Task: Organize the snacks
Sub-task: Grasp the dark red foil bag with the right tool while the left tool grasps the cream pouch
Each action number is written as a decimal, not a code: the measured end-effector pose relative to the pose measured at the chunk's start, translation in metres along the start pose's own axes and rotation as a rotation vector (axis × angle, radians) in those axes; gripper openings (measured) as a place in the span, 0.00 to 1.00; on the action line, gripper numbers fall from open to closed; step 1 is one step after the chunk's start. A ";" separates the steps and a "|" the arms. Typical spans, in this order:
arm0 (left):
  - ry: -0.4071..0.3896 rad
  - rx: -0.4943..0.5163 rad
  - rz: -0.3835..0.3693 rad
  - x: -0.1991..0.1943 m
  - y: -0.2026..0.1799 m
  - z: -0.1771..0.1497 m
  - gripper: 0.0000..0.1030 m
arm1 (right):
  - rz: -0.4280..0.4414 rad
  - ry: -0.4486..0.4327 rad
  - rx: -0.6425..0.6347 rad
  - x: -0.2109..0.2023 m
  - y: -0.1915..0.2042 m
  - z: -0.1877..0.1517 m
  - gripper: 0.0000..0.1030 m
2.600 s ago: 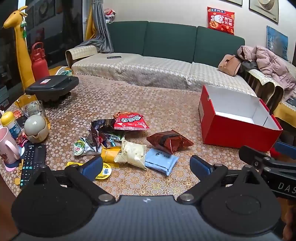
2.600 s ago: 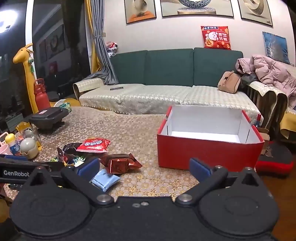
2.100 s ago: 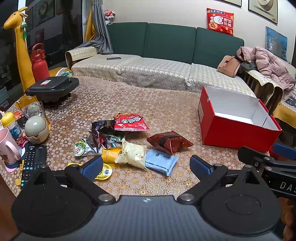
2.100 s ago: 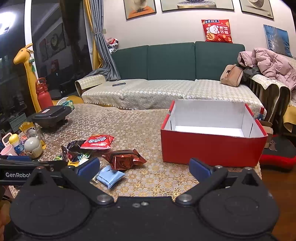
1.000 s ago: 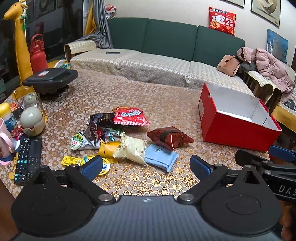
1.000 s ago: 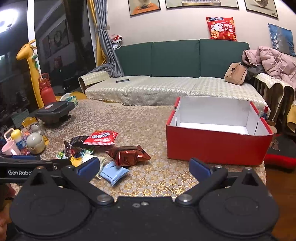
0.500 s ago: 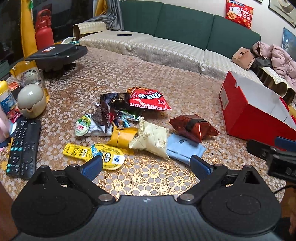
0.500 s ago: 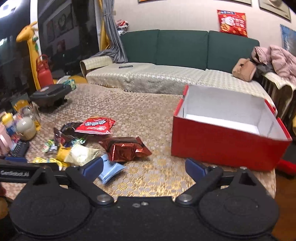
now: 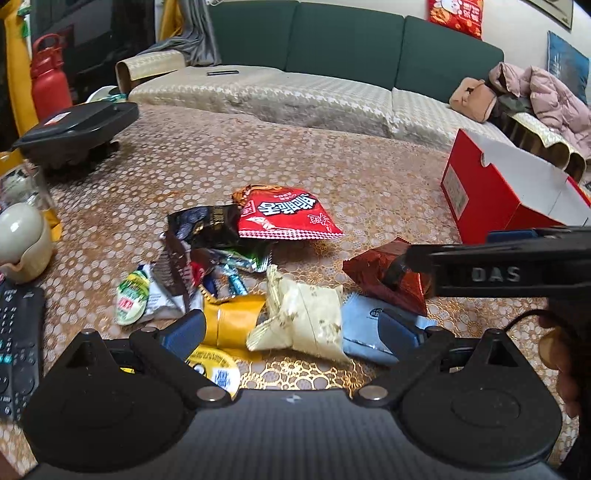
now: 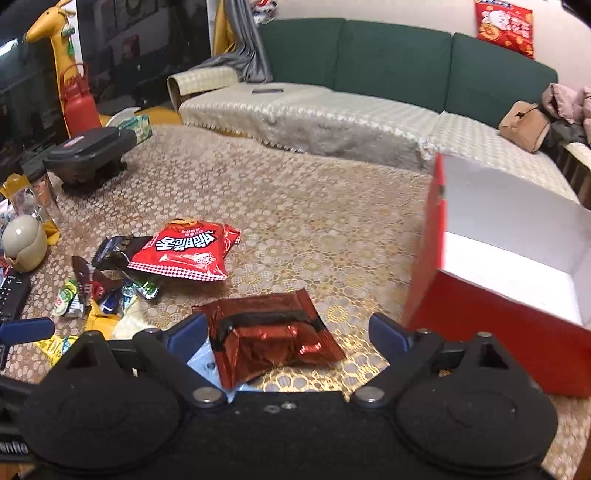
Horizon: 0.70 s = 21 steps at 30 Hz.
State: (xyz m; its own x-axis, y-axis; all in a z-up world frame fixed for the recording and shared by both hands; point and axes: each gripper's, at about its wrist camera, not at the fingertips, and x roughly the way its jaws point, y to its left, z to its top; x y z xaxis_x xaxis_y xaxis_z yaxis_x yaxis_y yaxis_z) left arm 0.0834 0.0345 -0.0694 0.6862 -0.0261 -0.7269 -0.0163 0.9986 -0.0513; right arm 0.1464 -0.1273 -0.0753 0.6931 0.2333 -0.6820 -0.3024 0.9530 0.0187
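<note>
Left gripper (image 9: 291, 330) hovering over cream packet (image 9: 304, 317), fingers apart, gripping nothing. Right gripper (image 10: 286, 330) hanging above foil packet (image 10: 271, 339), fingers apart, empty too. Snacks lying heaped mid-table; red box (image 10: 517, 266) standing empty at right. Picking seems starting; next: lowering, closing on packet, carrying to box.

Green sofa (image 10: 391, 55) against white wall (image 10: 406, 14); grey curtain (image 10: 247, 55) left; dark window (image 10: 140, 40).
</note>
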 end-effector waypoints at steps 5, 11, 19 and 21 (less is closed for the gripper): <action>0.004 0.045 0.010 0.014 -0.006 0.002 0.95 | 0.029 0.062 -0.015 0.028 -0.002 0.005 0.99; 0.023 0.061 0.017 0.030 -0.007 0.005 0.85 | 0.039 0.106 -0.061 0.054 -0.004 0.005 0.99; 0.031 0.130 0.031 0.040 -0.018 0.003 0.58 | 0.081 0.106 -0.049 0.064 -0.005 0.003 0.91; 0.027 0.143 0.036 0.040 -0.020 0.002 0.53 | 0.107 0.106 -0.031 0.064 -0.008 0.003 0.86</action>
State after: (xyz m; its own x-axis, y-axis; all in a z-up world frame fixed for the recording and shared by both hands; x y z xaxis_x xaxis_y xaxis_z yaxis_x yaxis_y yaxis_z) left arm 0.1131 0.0135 -0.0959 0.6671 0.0105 -0.7449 0.0648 0.9953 0.0721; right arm 0.1948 -0.1192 -0.1173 0.5836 0.3097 -0.7507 -0.3916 0.9172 0.0740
